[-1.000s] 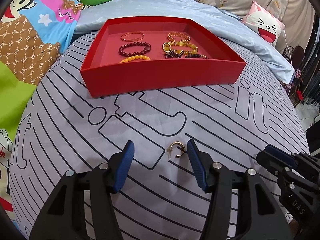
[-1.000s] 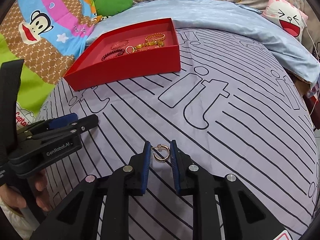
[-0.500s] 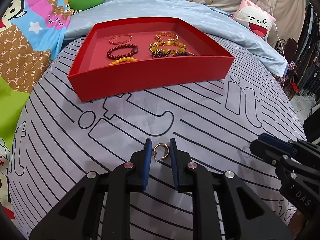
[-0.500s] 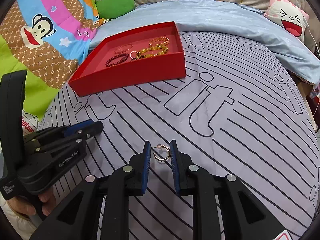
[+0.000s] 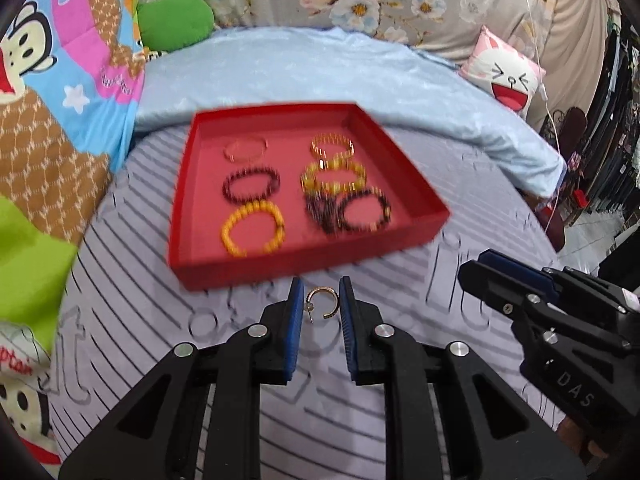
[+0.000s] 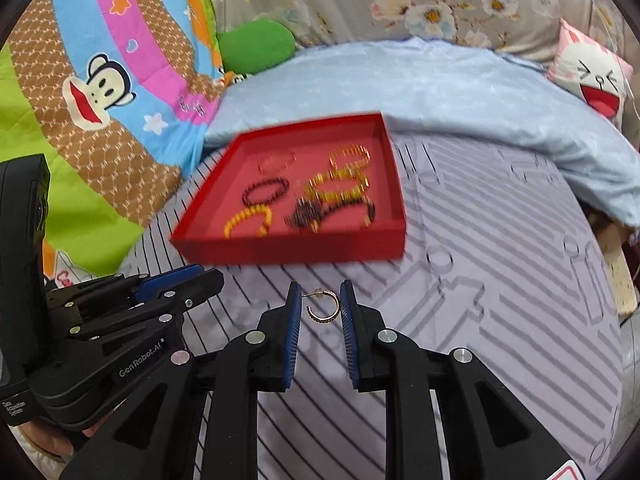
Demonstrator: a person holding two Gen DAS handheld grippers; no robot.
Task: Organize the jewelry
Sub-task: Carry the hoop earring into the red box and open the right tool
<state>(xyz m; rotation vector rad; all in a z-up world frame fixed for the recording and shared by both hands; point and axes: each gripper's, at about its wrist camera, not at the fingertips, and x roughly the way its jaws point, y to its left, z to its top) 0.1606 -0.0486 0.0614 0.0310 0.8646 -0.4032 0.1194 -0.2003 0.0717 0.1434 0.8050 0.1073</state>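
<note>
Left gripper (image 5: 320, 300): pinching a gold hoop earring (image 5: 322, 303) between its blue pads; its jaws have just been closing onto it, and the hoop now hangs clear of the bed.
Right gripper (image 6: 320, 304): pressed in on a second hoop earring (image 6: 325, 307), post end toward the left pad, also held off the bed.
Red tray (image 5: 304, 266): ahead of both grippers, just beyond the left fingertips, a little further and to the left of the right ones. It sits on the striped bedsheet (image 5: 132, 312).
Tray contents: beaded bracelets — a yellow bracelet (image 5: 253, 229) nearest, dark ones behind and to the right; blurred, no detail.
Handling, judged: each earring is very light, stiff, thin metal — smooth, so apt to twist or slip out of a grip across the curve. The thin post looks bendable.
Where to hold, judged: across the hoop's widest span, pads flat on the two outer sides, away from the post.
Risk, judged: a dropped hoop could vanish in the sheet's pattern.
</note>
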